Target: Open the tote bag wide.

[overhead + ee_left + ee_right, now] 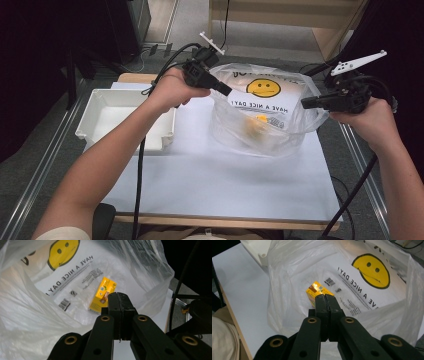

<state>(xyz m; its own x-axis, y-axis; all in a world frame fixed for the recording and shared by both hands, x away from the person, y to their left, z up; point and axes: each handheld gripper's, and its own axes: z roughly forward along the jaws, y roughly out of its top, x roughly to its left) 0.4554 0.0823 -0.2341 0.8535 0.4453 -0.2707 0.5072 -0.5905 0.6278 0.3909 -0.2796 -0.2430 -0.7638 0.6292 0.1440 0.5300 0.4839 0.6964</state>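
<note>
My left claw (225, 90) pinches the bag (260, 117) at its left rim, jaws pressed together on the thin plastic; my right claw (306, 103) does the same at the right rim. The bag stands open on the table (200, 175), a yellow box (103, 293) lying flat on its bottom, beside the tray (100, 107)

I hold the left gripper (225, 90) above the bag's (260, 135) left rim, my bare forearm running up from below, wrist bent inward. The right gripper (306, 103) sits level at the bag's right rim, pointing in toward it. Both pairs of jaws are pressed together, pinching the bag's edges.
</note>
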